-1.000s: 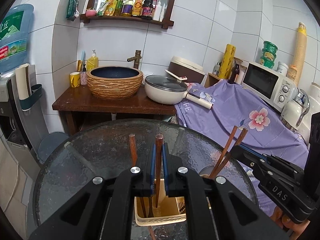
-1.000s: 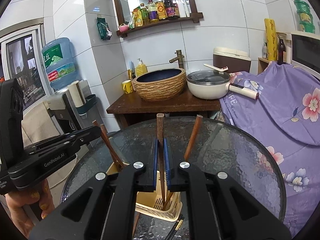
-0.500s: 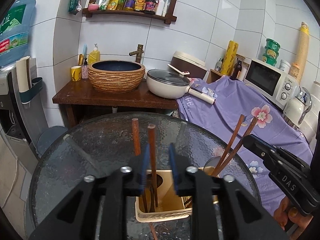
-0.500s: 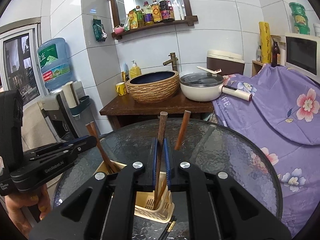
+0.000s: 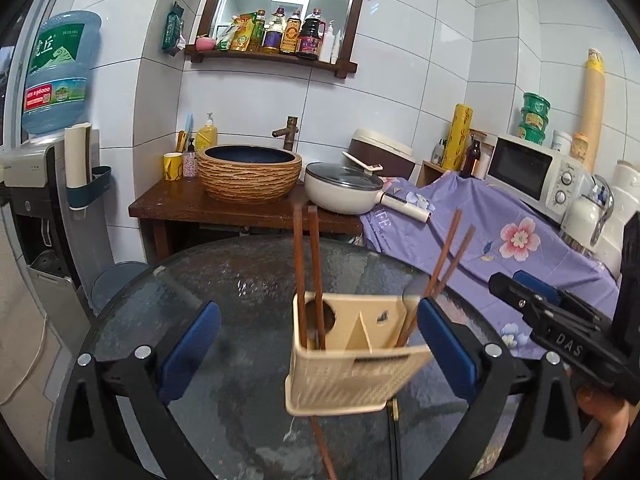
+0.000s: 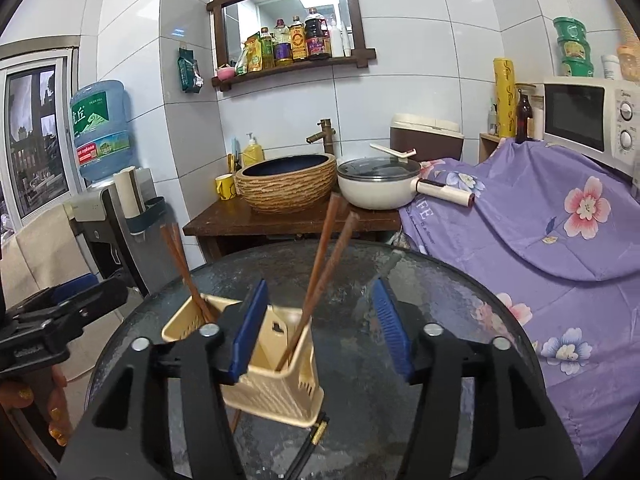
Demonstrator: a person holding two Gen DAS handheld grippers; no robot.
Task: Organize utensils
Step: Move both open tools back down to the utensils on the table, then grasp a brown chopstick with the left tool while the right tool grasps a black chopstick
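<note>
Both grippers have let go: the left gripper (image 5: 318, 340) and right gripper (image 6: 320, 328) are opening, empty, chopsticks (image 5: 316, 264) now standing loose in the holder (image 5: 352, 376) ahead.

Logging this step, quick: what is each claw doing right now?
Left claw: opening, empty, straddling the chopstick basket.
Right claw: opening, empty, chopsticks loose between.
</note>
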